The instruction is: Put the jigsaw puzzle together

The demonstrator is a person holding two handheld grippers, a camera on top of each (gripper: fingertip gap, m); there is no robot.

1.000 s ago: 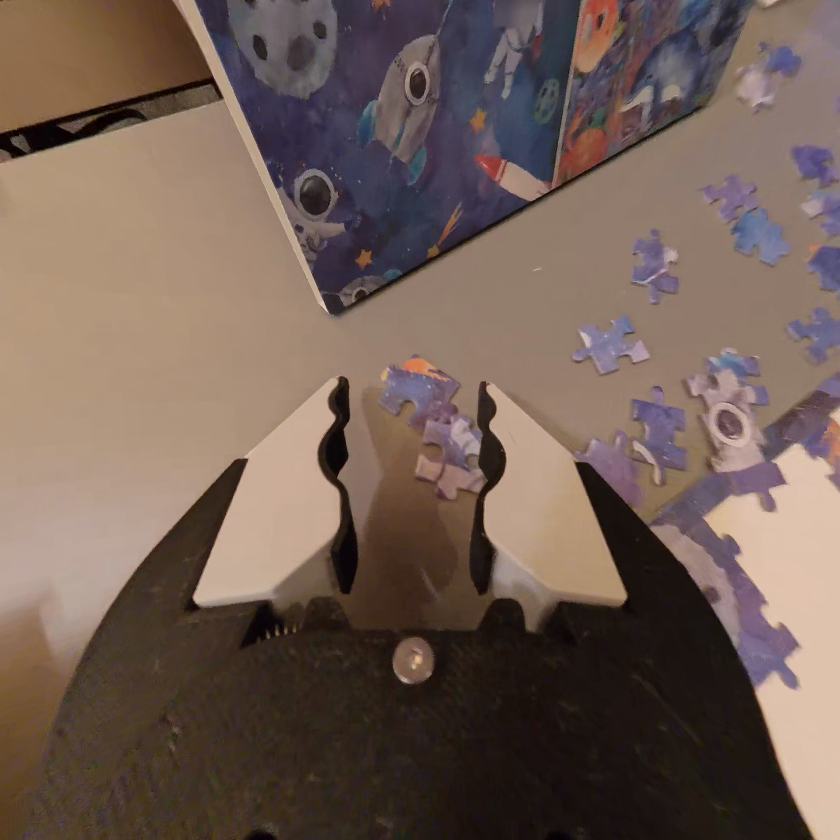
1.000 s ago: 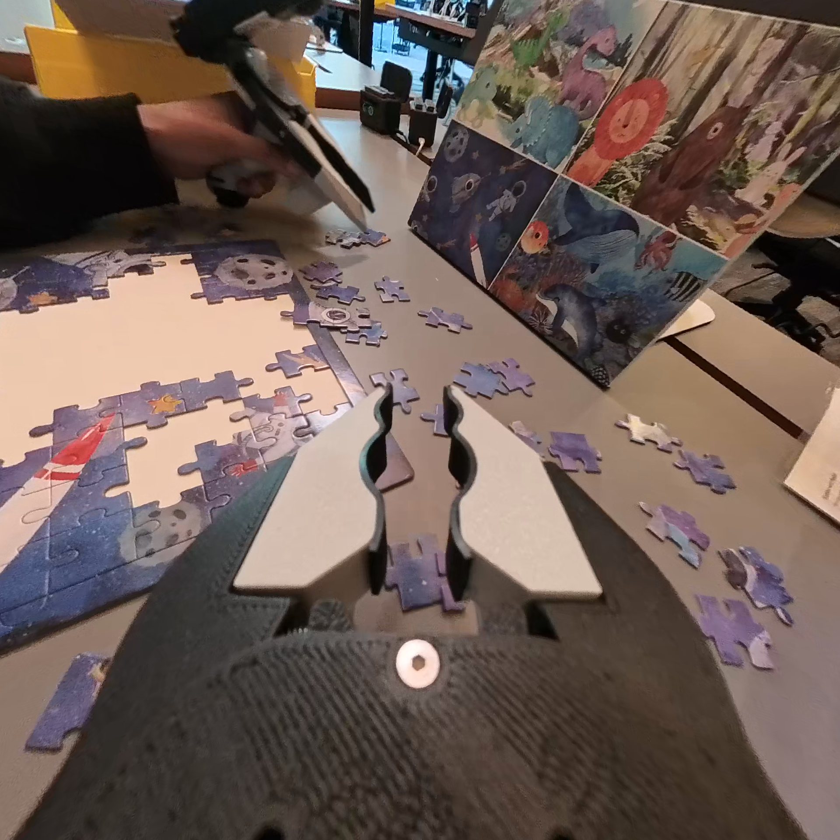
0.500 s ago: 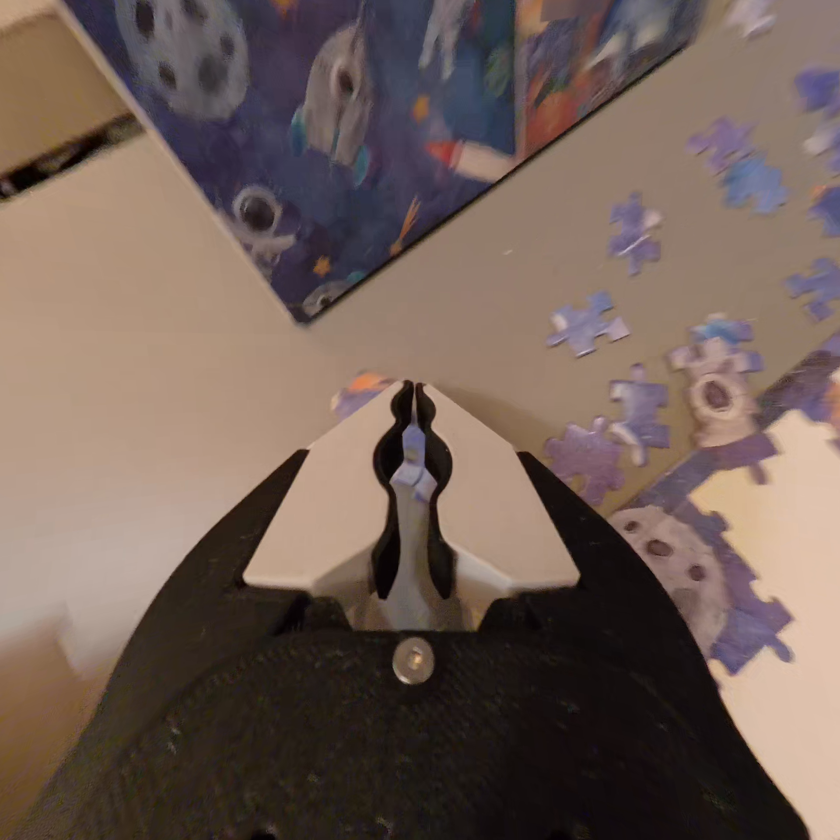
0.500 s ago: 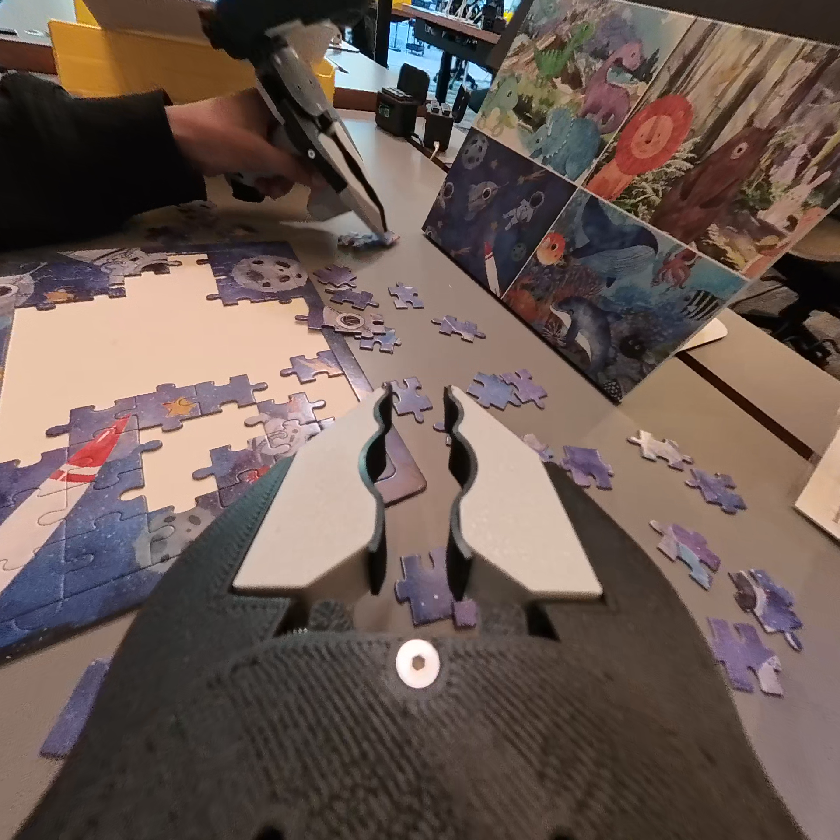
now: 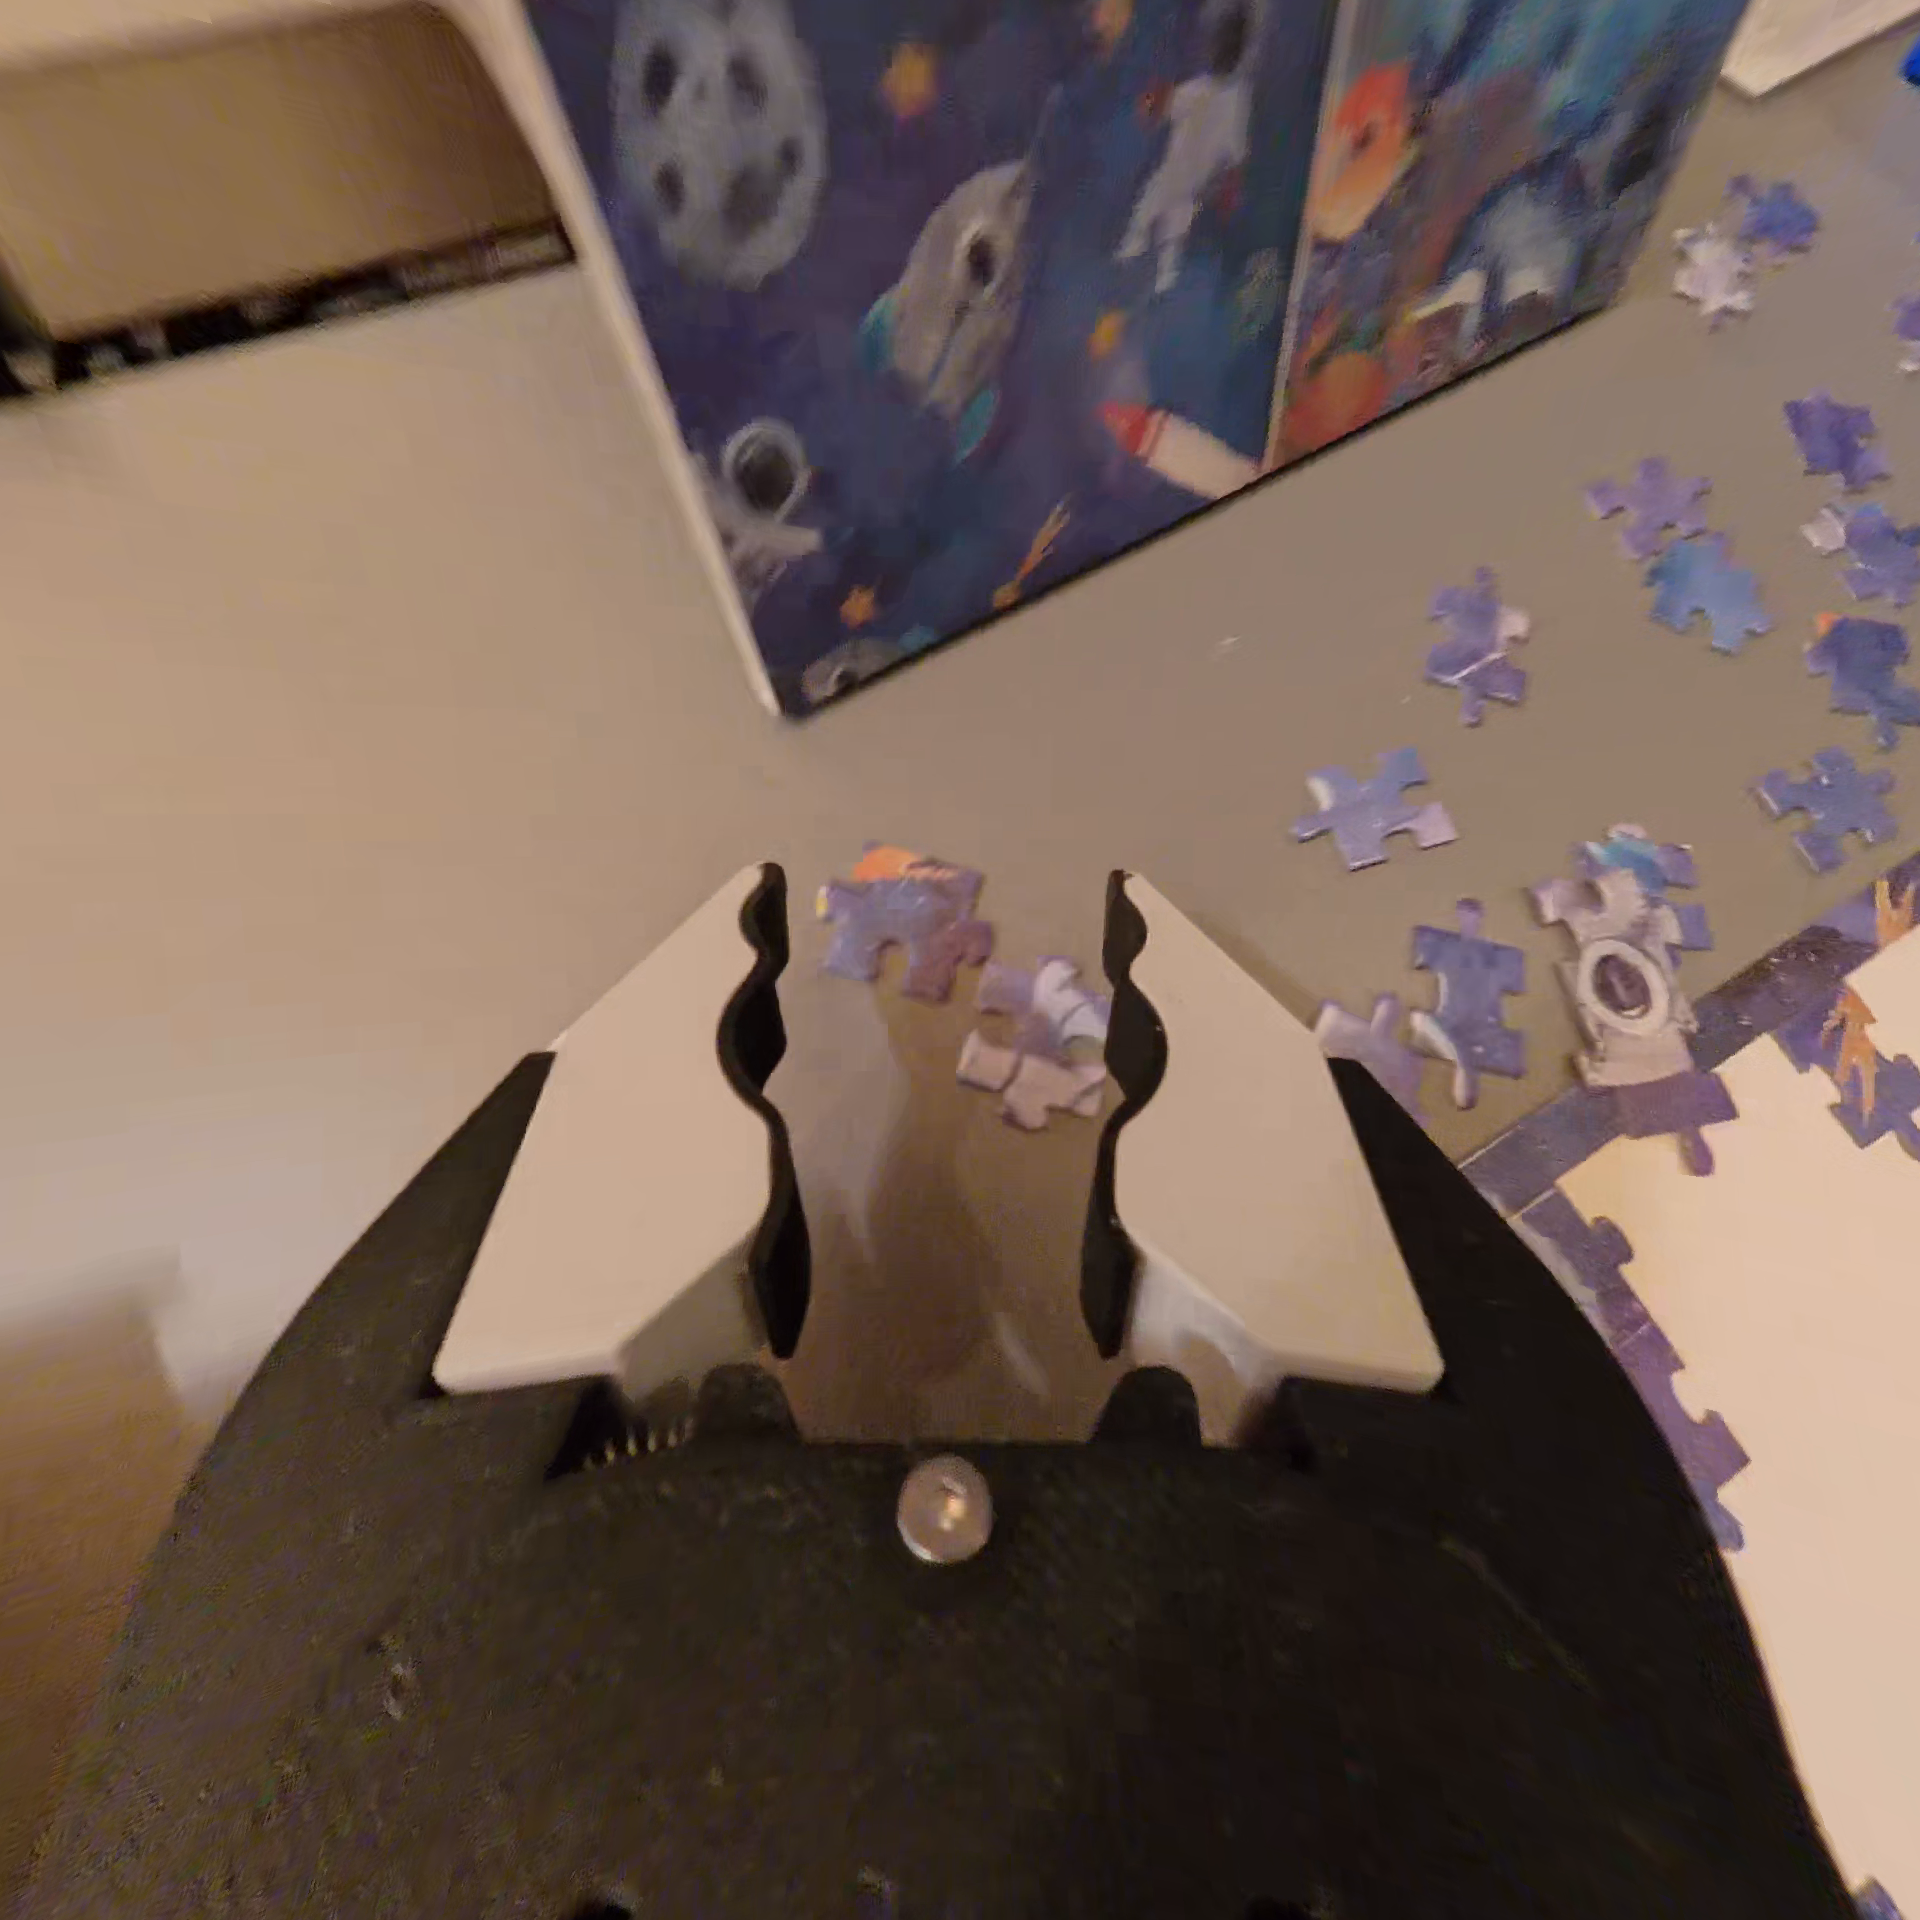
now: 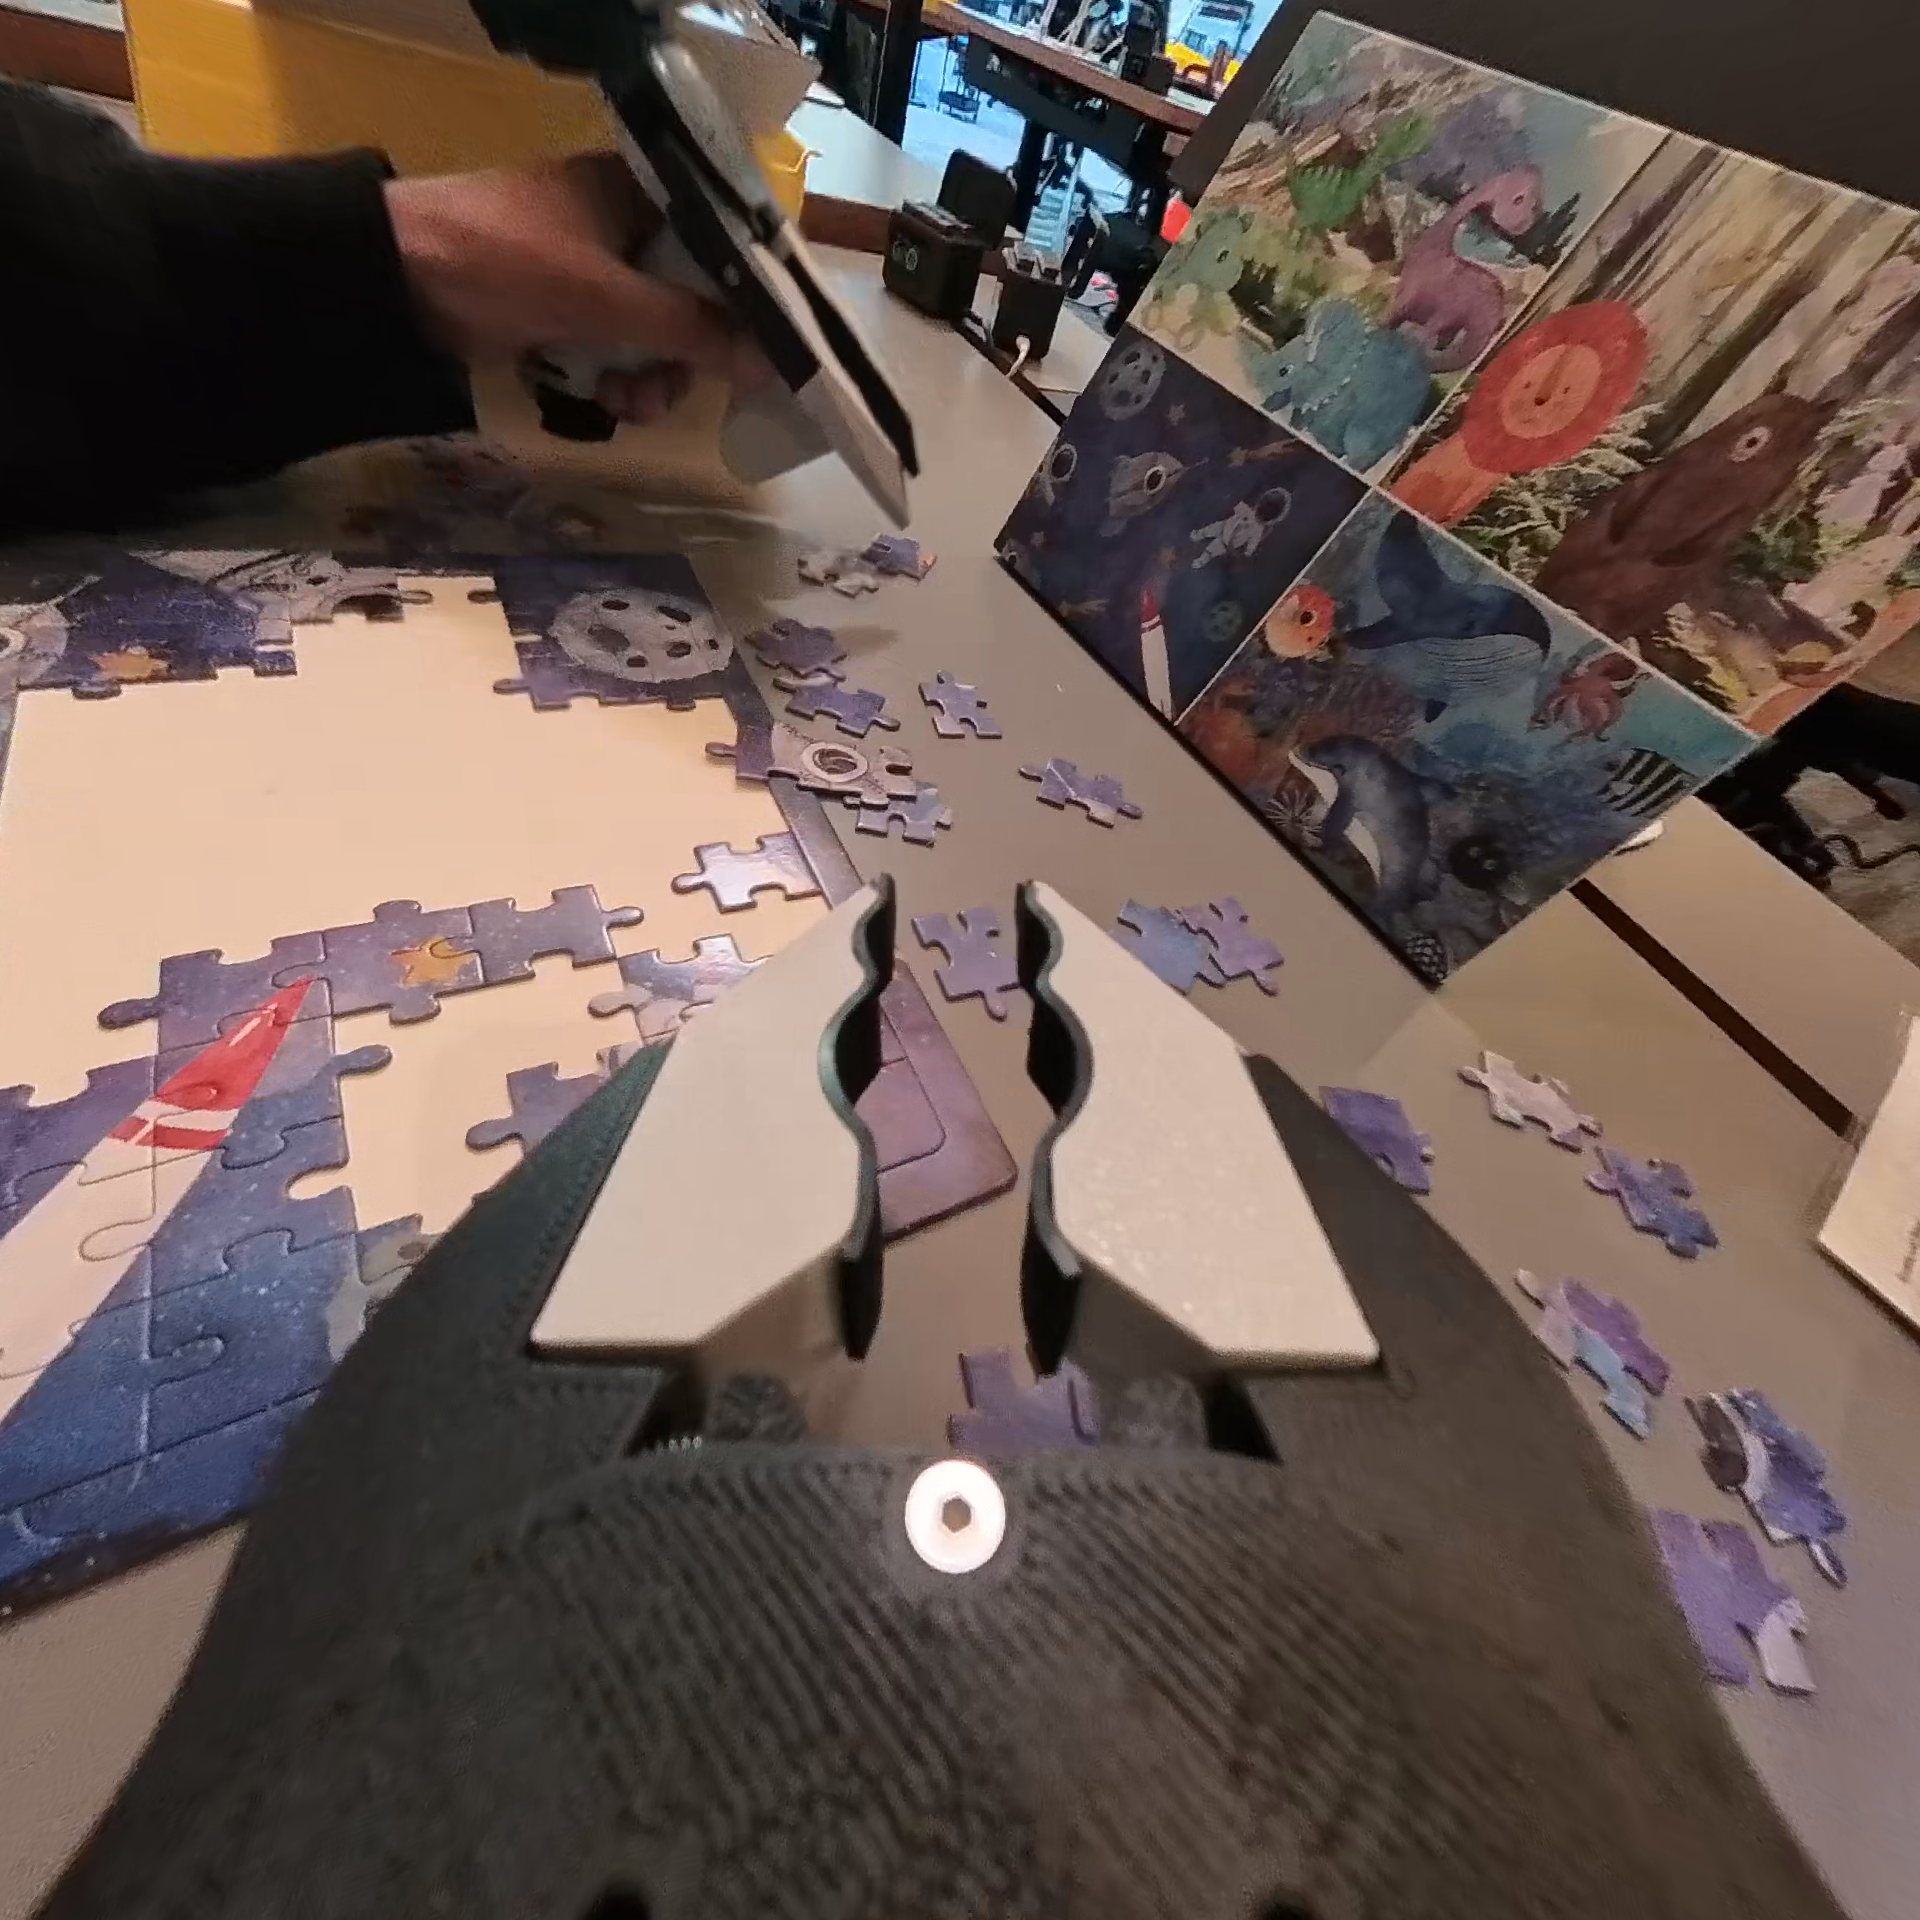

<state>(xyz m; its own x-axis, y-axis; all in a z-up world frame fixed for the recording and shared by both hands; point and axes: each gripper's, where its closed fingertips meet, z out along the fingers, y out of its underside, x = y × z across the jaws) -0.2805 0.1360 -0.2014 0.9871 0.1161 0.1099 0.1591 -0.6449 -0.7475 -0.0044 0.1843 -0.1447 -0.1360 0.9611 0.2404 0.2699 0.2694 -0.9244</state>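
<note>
Lying flat between open left jaws: two puzzle pieces (image 5: 971, 971).

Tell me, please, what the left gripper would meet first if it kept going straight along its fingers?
Probably the purple puzzle piece with an orange patch lying on the grey table just beyond the open left gripper; height above the table is unclear.

The loose puzzle pieces (image 5: 1371, 821) are purple and blue, one piece (image 5: 904, 914) carrying an orange patch, and they lie on a plain grey table (image 5: 312, 831). The puzzle board (image 6: 312, 790) is cream inside a dark blue starry border with a red-and-white rocket. The box (image 6: 1455, 499) shows a navy space scene, an orange lion and blue sea creatures.
</note>
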